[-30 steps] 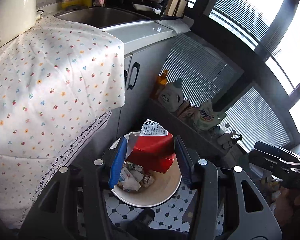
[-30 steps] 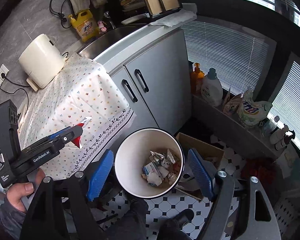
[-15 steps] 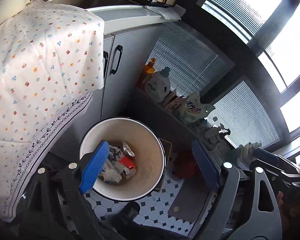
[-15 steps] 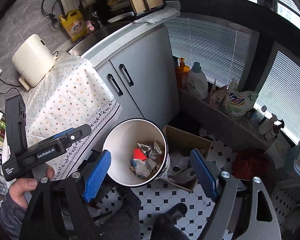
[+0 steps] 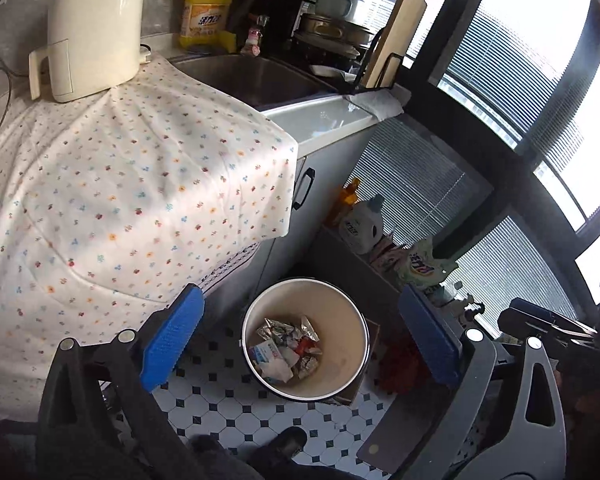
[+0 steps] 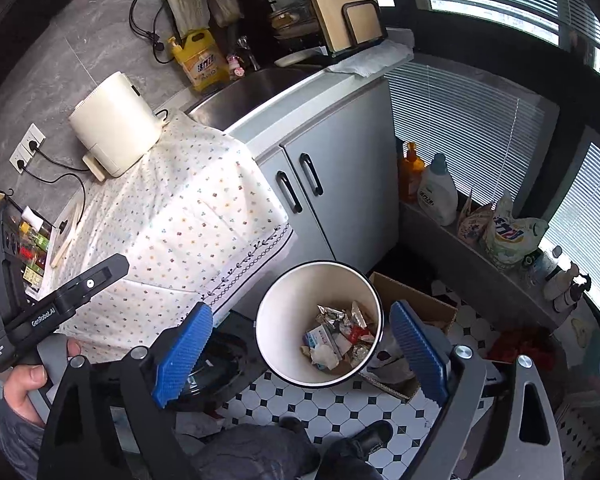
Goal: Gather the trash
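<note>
Black-and-white diamond floor tiles (image 5: 236, 408) are seen beneath a grey kitchen cabinet (image 6: 340, 184), part of the counter being draped with a flower-print cloth (image 5: 132, 208) on which a cream appliance (image 5: 96, 28) is stood. On the floor just beside the cabinet a round white bin (image 5: 350, 344) is set upright, and the collected trash (image 5: 286, 346), crumpled foil wrappers, paper and a scrap of red, is seen lying at its bottom. The left gripper (image 5: 300, 338) is held above the bin with its blue pads spread wide, the jaws having just been opening, and nothing is gripped between them. The right gripper (image 6: 302, 350) is likewise held over the bin, its jaws having just been opening too and left wide and empty. A cardboard box (image 6: 416, 304) is seen touching the bin's far side, and detergent bottles (image 6: 438, 192) are lined on a ledge under the slatted blinds (image 6: 460, 120). A dark shoe (image 6: 372, 434) is visible at the lower edge.
</note>
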Motion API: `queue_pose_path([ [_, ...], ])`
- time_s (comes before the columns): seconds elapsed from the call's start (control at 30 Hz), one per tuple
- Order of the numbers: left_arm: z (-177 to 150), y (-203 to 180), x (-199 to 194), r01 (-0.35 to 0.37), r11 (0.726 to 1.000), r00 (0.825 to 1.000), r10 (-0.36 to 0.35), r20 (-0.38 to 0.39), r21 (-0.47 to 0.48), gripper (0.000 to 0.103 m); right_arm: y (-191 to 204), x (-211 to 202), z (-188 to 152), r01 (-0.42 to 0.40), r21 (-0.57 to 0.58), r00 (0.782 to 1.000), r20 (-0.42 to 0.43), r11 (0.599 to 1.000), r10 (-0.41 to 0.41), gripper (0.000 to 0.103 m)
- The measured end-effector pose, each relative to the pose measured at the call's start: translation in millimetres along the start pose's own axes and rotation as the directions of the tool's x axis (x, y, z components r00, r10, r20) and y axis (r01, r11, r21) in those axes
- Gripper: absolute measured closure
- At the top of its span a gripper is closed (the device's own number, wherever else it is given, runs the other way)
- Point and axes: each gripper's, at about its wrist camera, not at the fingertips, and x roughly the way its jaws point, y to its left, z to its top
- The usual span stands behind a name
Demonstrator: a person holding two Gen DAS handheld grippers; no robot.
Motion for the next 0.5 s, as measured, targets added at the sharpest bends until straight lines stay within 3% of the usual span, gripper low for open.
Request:
queue_pose_path([
  [0.13,11.9,20.8,-29.3,-0.005,1.000,0.999,0.006,0.049,-0.012,0.006,28.7,-17.6,11.2,-0.012,-0.018,0.998,0.054,1.000,0.013,0.008],
  [0.3,26.2,40.6,-72.4,-0.021,1.000,0.996,0.022,0.083,-0.014,0.006,63.8,-39.7,20.9,-0.011,0.001,0.996,0.094,1.000,0.011,0.008],
  [0.5,26.9,57.8,-125.9,-0.036,0.999,0.990,0.035,0.136,0.009,0.006,104.5,-65.7,9.6,-0.009,0.005,0.987,0.159,1.000,0.008,0.008],
])
